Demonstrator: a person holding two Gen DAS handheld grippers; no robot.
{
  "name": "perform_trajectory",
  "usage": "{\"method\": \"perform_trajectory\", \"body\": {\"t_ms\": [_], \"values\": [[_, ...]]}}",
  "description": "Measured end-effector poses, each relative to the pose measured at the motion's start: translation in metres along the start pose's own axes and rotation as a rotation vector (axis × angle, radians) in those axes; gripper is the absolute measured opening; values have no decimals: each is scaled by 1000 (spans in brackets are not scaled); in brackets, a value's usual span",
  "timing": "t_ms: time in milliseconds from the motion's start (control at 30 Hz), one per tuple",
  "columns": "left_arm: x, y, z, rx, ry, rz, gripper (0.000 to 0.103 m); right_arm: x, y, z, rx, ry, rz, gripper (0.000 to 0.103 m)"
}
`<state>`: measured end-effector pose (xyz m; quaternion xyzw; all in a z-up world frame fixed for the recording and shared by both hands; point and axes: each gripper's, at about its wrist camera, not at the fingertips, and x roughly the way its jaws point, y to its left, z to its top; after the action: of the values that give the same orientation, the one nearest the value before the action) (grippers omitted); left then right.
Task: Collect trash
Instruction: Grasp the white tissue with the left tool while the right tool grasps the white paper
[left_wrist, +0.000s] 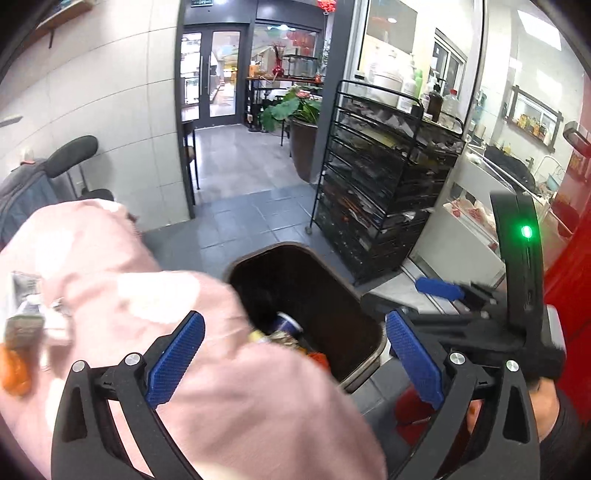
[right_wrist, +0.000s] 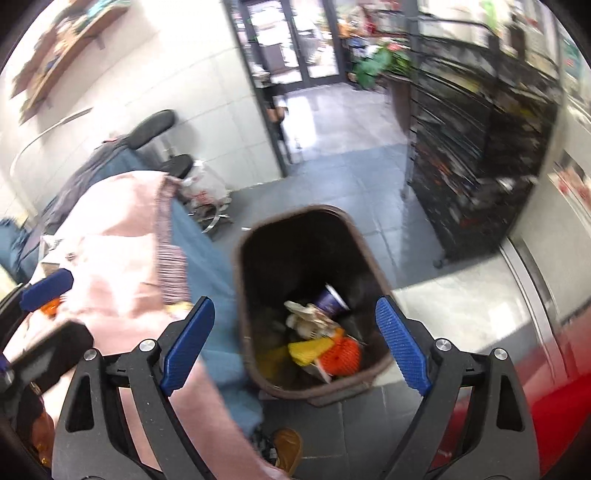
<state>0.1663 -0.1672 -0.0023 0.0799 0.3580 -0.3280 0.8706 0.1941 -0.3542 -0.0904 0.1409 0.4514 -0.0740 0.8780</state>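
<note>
Brown plastic bin (right_wrist: 314, 391), rounded-rectangular, stands on grey floor tiles (right_wrist: 354, 184) beside a pink-covered table (left_wrist: 122, 295). Inside it: a purple paper cup (right_wrist: 332, 299), crumpled paper (right_wrist: 308, 317), a yellow piece (right_wrist: 310, 349), orange netting (right_wrist: 341, 356). Left claw (left_wrist: 293, 360) spread, nothing between its ribbed blue pads. Right claw (right_wrist: 295, 350) likewise spread and empty above the bin. On the table edge a foil wrapper (left_wrist: 26, 306) and an orange item (left_wrist: 14, 369) remain; collection likely part done.

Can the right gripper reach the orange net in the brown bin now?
Probably yes: the right gripper is open and empty, the bin has no lid, and the orange net lies on top of the trash.
</note>
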Motion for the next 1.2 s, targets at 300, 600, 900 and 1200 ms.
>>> {"method": "perform_trajectory", "body": {"t_ms": [300, 600, 900, 1200], "values": [[-65, 80, -30, -110, -69, 180, 97, 3, 61, 19, -120, -16, 80, 88], [-123, 176, -73, -271, -82, 482, 97, 3, 172, 14, -314, 32, 282, 88], [-166, 287, -118, -424, -32, 685, 97, 20, 261, -6, -489, 113, 340, 88], [-146, 346, -137, -540, 100, 649, 71, 66, 312, 6, -661, 161, 248, 88]]}}
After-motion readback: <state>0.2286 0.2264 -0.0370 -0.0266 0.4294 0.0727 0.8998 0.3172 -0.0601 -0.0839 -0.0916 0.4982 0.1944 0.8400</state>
